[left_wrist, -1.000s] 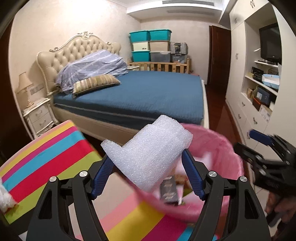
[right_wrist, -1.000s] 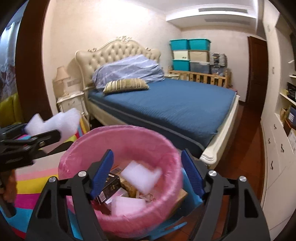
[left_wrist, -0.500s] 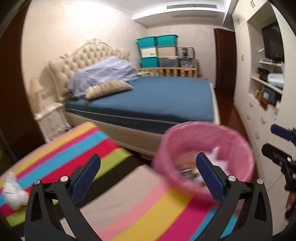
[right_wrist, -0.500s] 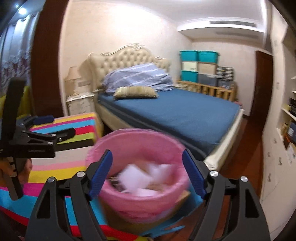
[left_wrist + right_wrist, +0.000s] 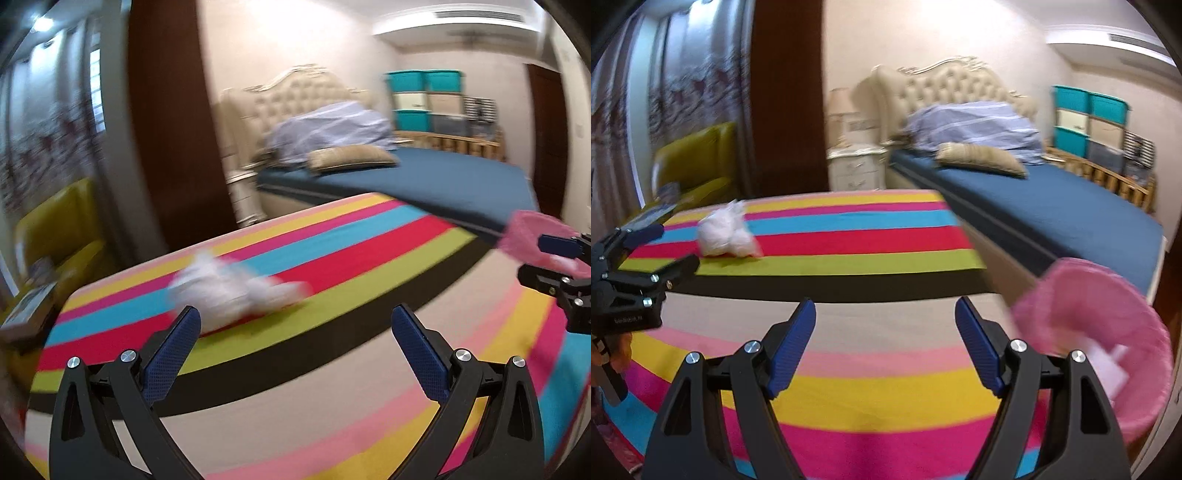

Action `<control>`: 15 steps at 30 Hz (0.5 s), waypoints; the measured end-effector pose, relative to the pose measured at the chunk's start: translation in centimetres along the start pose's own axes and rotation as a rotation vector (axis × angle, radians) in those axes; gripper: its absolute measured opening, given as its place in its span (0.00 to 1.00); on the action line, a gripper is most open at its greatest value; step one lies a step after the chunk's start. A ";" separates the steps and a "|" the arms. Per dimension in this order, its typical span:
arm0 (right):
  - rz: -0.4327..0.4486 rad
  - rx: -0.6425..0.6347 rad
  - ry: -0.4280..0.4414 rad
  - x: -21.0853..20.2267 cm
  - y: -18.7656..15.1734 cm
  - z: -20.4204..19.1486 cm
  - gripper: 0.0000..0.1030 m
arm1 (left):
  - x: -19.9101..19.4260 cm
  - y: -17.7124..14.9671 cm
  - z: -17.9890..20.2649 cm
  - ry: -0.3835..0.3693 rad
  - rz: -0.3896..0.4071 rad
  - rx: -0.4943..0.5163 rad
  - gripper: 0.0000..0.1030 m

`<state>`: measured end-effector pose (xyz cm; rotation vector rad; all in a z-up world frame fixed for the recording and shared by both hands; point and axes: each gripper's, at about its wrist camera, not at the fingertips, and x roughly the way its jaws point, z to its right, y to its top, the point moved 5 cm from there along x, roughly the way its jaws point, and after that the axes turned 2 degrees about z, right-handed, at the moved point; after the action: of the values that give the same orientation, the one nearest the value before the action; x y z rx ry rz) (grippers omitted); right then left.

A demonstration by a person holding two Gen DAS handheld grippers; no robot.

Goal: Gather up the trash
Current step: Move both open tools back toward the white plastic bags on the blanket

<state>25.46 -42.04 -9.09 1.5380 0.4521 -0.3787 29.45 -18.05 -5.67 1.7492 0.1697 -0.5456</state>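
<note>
— Trash first: what's left out there?

— One crumpled white wad (image 5: 726, 232), plastic film or tissue by the look of it, lying on the red and green stripes of the striped cloth (image 5: 849, 236). It sits well apart from the pink bin (image 5: 1108, 314), which is off to my right with white scraps in it.

— And your tongs?

— Both pairs are apart and hold nothing. My left gripper (image 5: 295, 343) stands wide, with the wad just beyond its left finger (image 5: 173, 354); my right gripper (image 5: 886, 347) is open too, over the nearer stripes.

— How will the wad handle?

— I judge it very light and soft. It should squash under the pads rather than resist, and a loose flap could slip free or tear. Nothing fragile about it.

— Where would you take hold?

— Across the fat middle of the bundle, both pads well in, not on the thin tail trailing to one side. The left view is blurred, so its exact outline I cannot tell.
</note>
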 end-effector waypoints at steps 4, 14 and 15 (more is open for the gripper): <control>-0.045 -0.052 0.070 2.9 1.0 -5.8 0.73 | -0.5 -1.0 -7.1 0.147 -0.023 -0.061 0.94; -0.145 -0.140 0.178 11.0 4.2 -17.3 0.73 | -1.9 -3.7 -16.6 0.292 -0.066 -0.193 0.94; -0.153 -0.146 0.183 11.7 4.5 -17.9 0.73 | -2.0 -3.8 -17.1 0.292 -0.064 -0.200 0.94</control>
<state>37.08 -23.59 -10.81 1.4054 0.7279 -0.3167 30.75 -0.52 -5.45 1.6238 0.4711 -0.3041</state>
